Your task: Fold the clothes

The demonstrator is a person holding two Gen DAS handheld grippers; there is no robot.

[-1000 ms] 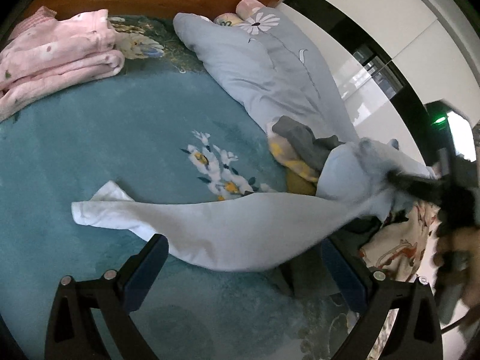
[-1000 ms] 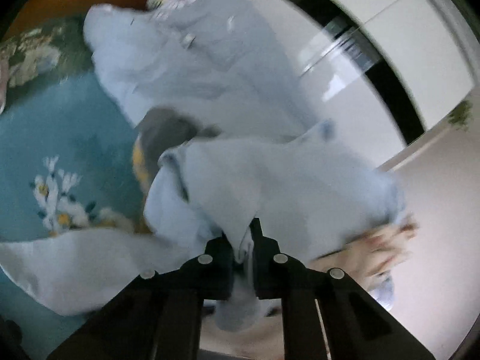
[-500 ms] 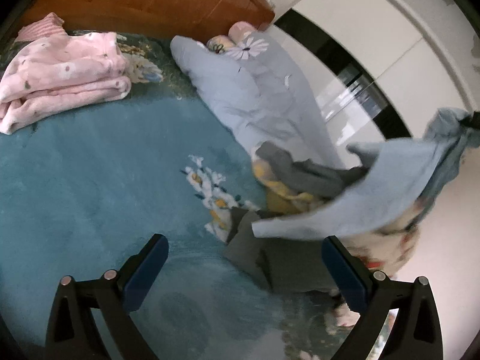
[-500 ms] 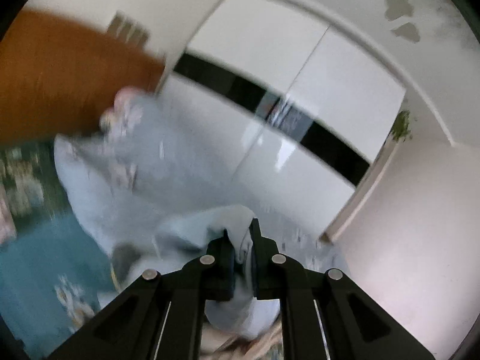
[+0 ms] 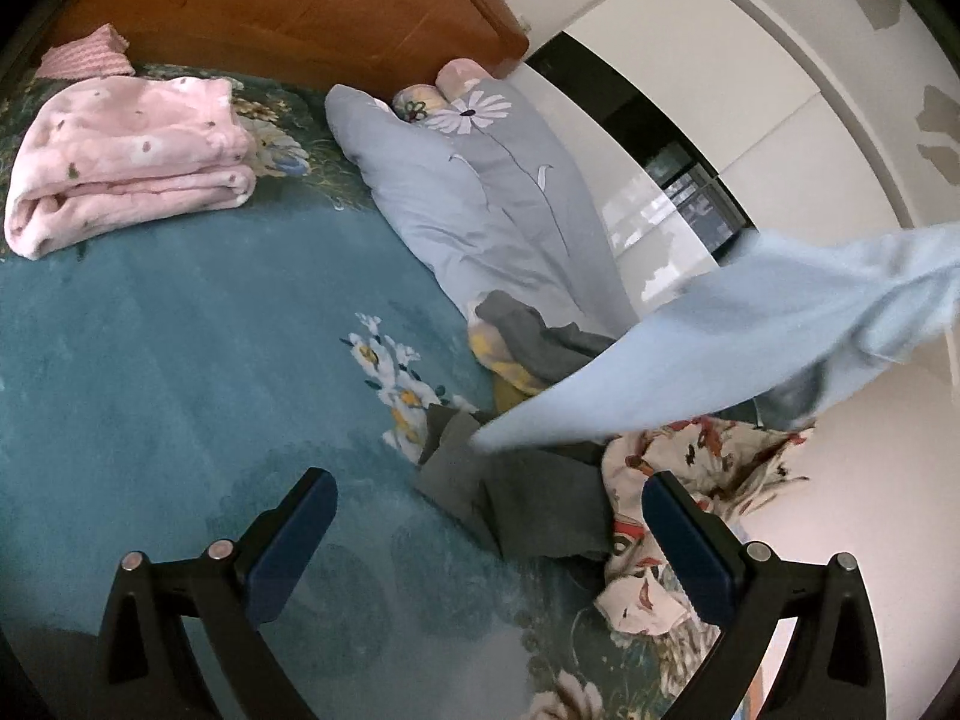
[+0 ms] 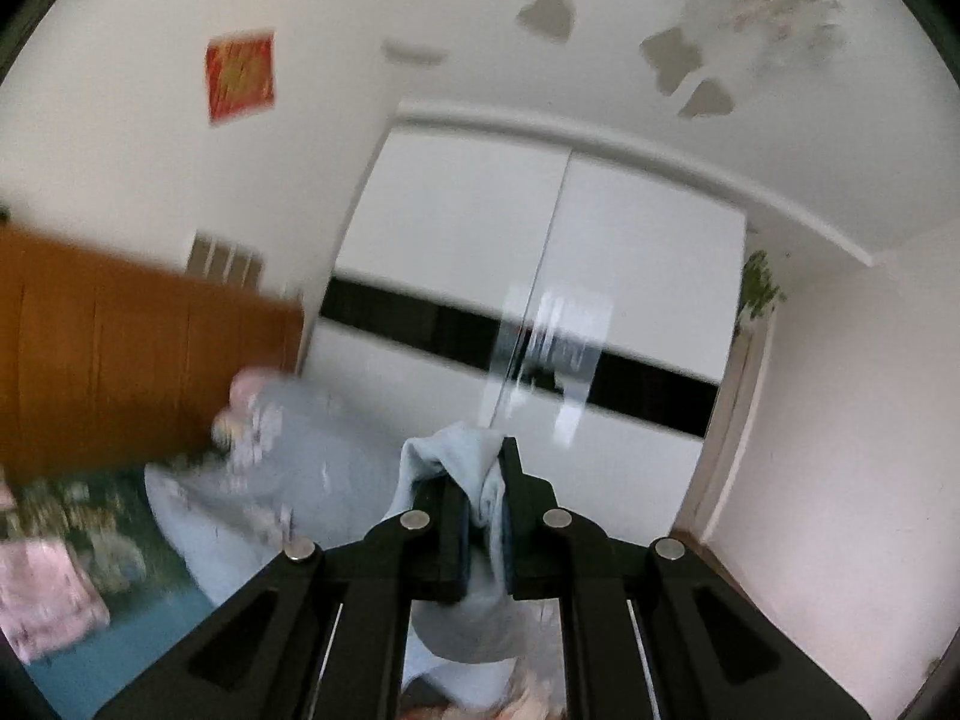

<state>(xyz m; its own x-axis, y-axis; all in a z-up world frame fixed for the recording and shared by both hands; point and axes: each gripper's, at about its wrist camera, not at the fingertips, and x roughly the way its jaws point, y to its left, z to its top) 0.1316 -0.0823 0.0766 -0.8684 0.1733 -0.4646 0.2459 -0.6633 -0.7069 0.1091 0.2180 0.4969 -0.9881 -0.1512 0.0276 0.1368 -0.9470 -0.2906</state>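
A light blue garment (image 5: 720,348) hangs in the air on the right of the left wrist view, stretched from the upper right down to a loose end over the clothes pile (image 5: 540,480). My right gripper (image 6: 483,498) is shut on a bunched fold of the same light blue garment (image 6: 462,456) and points level toward the wardrobe. My left gripper (image 5: 486,534) is open with nothing between its blue pads (image 5: 288,534), low over the teal bedspread (image 5: 180,360). The right gripper itself is outside the left wrist view.
A folded pink blanket (image 5: 126,162) lies at the back left by the wooden headboard (image 5: 288,6). A grey-blue quilt (image 5: 480,198) runs along the bed's right side. Dark grey, yellow and patterned cream clothes (image 5: 678,492) lie heaped near the bed's right edge. White wardrobe doors (image 6: 540,276) stand beyond.
The right gripper has risen steeply and tilted up to level, lifting the blue garment off the bedspread into the air. The left gripper has lifted slightly and stayed open.
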